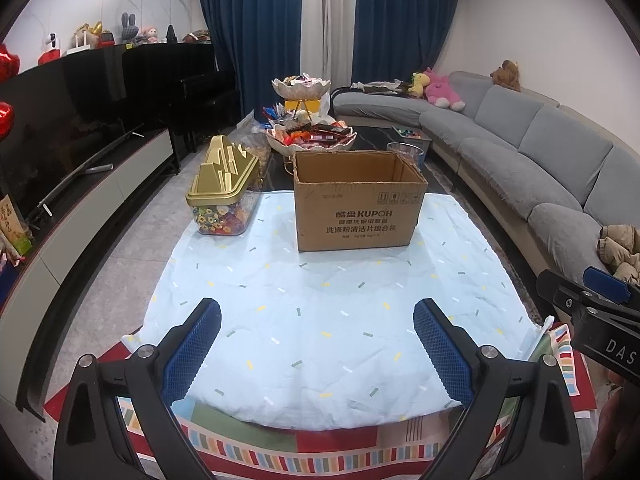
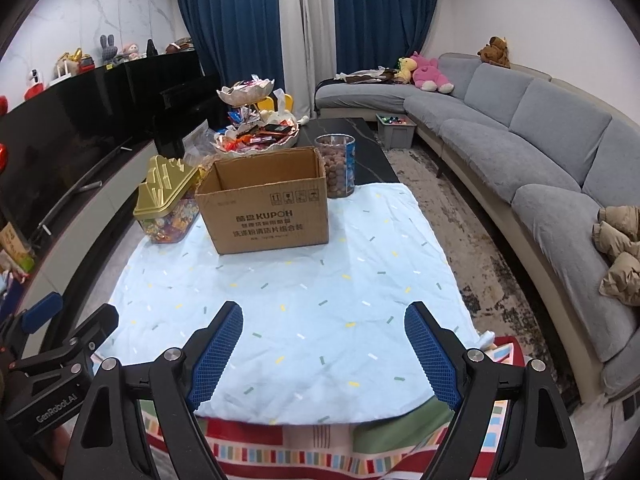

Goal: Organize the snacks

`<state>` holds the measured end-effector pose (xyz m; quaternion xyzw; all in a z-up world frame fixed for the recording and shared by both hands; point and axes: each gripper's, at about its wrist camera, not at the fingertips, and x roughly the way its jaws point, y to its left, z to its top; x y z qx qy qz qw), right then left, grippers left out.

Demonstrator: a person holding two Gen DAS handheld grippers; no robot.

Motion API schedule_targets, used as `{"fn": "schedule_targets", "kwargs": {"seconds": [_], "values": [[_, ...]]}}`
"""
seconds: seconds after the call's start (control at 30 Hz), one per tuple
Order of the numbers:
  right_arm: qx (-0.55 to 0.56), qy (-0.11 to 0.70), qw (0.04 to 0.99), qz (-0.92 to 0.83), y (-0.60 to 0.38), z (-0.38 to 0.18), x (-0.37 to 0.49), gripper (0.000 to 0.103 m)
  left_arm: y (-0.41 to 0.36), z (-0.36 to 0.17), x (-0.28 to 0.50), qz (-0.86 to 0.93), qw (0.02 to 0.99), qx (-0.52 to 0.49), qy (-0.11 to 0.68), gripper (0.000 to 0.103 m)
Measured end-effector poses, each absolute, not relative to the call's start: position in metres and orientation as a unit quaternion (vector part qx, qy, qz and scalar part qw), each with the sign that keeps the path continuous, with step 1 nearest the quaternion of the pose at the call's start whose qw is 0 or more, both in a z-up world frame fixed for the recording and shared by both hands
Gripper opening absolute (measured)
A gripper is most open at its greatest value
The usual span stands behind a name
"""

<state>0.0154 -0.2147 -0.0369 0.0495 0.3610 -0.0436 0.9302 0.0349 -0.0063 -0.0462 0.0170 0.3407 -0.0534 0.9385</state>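
Covering the low table, a blue cloth (image 1: 320, 300) (speckled) holds a cardboard box (image 1: 360, 208).

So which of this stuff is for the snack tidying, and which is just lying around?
For the job: cardboard box, gold-lidded candy tub, clear snack jar, two-tier snack dish.
Just lying about: plush toys, sofa, TV.

Cloth (image 1: 320, 300): pale blue, small multicoloured dashes
Box (image 1: 360, 208): brown cardboard
Candy tub lid (image 1: 224, 172): gold
Sofa (image 1: 540, 152): grey
Curtains (image 1: 256, 20): dark blue
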Motion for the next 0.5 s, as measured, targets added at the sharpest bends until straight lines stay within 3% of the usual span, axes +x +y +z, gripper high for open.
{"fn": "schedule_targets", "kwargs": {"seconds": [0.5], "values": [[0.049, 0.360, 0.931, -0.043, -0.2155, -0.0366, 0.0156, 0.084, -0.0068, -0.0449, 0.0341, -0.054, 0.939, 0.016, 0.339, 0.098]]}}
